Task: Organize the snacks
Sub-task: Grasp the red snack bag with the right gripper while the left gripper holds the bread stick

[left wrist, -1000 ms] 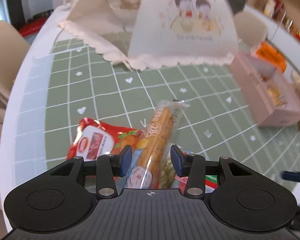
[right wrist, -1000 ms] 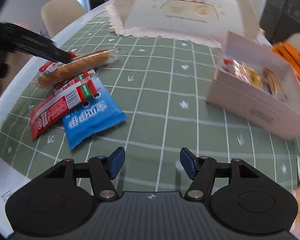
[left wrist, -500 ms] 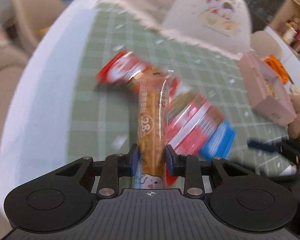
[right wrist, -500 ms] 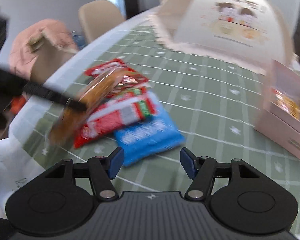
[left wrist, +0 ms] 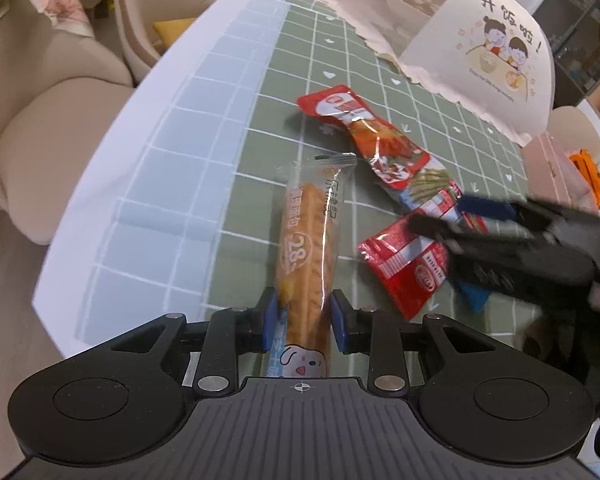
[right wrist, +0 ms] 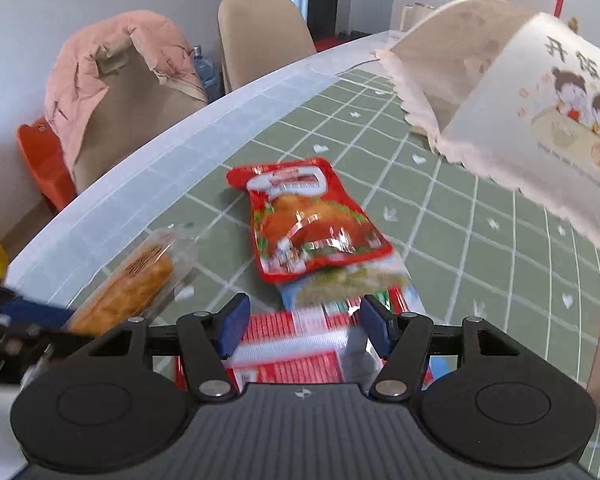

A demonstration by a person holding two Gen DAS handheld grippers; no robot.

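My left gripper (left wrist: 304,316) is shut on the near end of a long orange snack stick in a clear wrapper (left wrist: 306,248). In the right wrist view the stick (right wrist: 136,284) slants above the green checked cloth at the lower left. My right gripper (right wrist: 302,326) is open and hovers over a red-and-white packet (right wrist: 296,348); its pads do not touch it. The left wrist view shows this gripper (left wrist: 452,218) above the same packet (left wrist: 408,268). A shiny red snack bag (right wrist: 304,220) lies just beyond. A blue packet (left wrist: 474,298) peeks out under the pile.
A white mesh food cover (left wrist: 460,40) with a cartoon print stands at the back of the table. A pink box (left wrist: 548,168) sits at the far right. Beige chairs (right wrist: 260,32), one draped with a pink jacket (right wrist: 112,72), line the table's rounded edge (left wrist: 148,128).
My left gripper closed on the snack stick and carried it off the pile toward the table's edge. My right gripper swung left and now hangs over the red-and-white packet.
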